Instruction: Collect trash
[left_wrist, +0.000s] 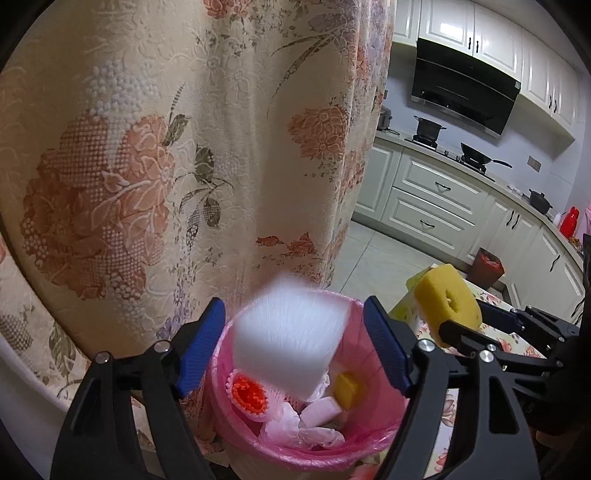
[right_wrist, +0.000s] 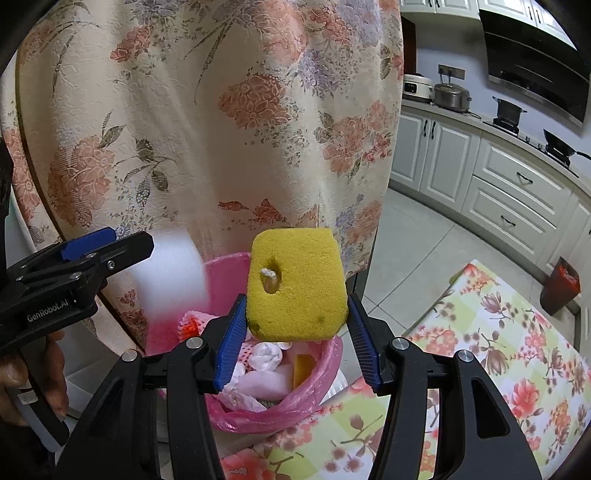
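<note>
A bin lined with a pink bag (left_wrist: 354, 446) (right_wrist: 321, 373) holds white wrappers, an orange-and-white foam net and a yellow piece. My left gripper (left_wrist: 295, 350) is open above it. A white foam block (left_wrist: 290, 339), motion-blurred, is between its fingers and over the bin mouth, apparently falling; it also shows in the right wrist view (right_wrist: 166, 273). My right gripper (right_wrist: 297, 336) is shut on a yellow sponge with a hole (right_wrist: 297, 284) (left_wrist: 447, 299), held above the bin's right rim.
A floral curtain (left_wrist: 177, 147) hangs just behind the bin. A table with a floral cloth (right_wrist: 498, 354) lies right of the bin. Kitchen cabinets, stove with pots (left_wrist: 428, 129) and a dark floor bin (left_wrist: 487, 267) are at the far right.
</note>
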